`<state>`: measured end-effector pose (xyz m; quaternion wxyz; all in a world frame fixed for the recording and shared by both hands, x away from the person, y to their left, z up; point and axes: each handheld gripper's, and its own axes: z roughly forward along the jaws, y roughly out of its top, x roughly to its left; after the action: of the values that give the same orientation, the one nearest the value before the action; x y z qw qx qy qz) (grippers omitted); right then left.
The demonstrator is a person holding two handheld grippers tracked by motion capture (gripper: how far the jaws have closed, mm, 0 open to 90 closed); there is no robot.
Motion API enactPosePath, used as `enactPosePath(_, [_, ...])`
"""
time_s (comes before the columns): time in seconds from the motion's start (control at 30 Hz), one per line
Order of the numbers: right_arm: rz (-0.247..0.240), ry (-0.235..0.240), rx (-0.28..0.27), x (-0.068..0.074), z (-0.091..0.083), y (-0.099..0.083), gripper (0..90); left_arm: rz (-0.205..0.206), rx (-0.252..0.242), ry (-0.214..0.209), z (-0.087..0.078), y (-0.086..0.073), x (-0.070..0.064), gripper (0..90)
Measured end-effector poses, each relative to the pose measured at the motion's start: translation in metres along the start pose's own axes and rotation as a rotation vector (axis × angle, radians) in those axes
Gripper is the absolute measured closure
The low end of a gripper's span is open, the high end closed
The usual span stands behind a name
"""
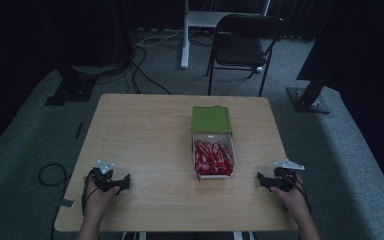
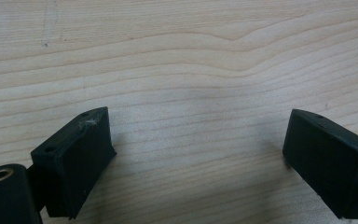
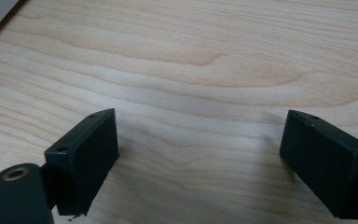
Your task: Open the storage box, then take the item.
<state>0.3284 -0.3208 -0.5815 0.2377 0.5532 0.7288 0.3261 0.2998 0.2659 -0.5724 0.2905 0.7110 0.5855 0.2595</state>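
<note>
At the table's (image 1: 145,135) near corners I hold the left gripper (image 2: 196,154) and right gripper (image 3: 200,154) spread and empty, well apart from the central box (image 1: 213,172) of red packets (image 1: 212,159), which a careless reach might spill.

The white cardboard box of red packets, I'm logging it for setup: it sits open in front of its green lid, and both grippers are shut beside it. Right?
Not quite. The white cardboard box of red packets does sit open before its green lid, but both gripper views show the left gripper and right gripper with jaws wide apart, open.
</note>
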Motion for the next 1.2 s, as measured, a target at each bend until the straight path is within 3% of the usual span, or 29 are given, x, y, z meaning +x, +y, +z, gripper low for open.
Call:
enactPosePath(0.1, [0.013, 0.019, 0.016, 0.004, -0.003, 0.003, 12.5, -0.001, -0.001, -0.001, 0.0, 0.0, 0.0, 9.1])
enactPosePath(0.37, [0.023, 0.039, -0.033, 0.018, -0.022, 0.029, 12.6, -0.001, -0.001, -0.002, 0.0, 0.0, 0.0, 9.0])
enactPosePath(0.67, [-0.007, 0.052, -0.093, 0.038, -0.05, 0.063, 13.0, -0.003, -0.003, -0.001, 0.0, 0.0, 0.0, 9.0])
enactPosePath(0.9, [-0.04, 0.101, -0.12, 0.057, -0.062, 0.079, 13.3, -0.001, -0.002, -0.001, 0.0, 0.0, 0.0, 9.0])
enactPosePath(0.93, [-0.053, 0.121, -0.133, 0.065, -0.065, 0.085, 13.8, -0.001, -0.001, -0.002, 0.0, 0.0, 0.0, 9.0])
enactPosePath(1.2, [-0.109, 0.201, -0.168, 0.091, -0.07, 0.104, 18.5, -0.001, -0.002, -0.001, 0.0, 0.0, 0.0, 9.0])
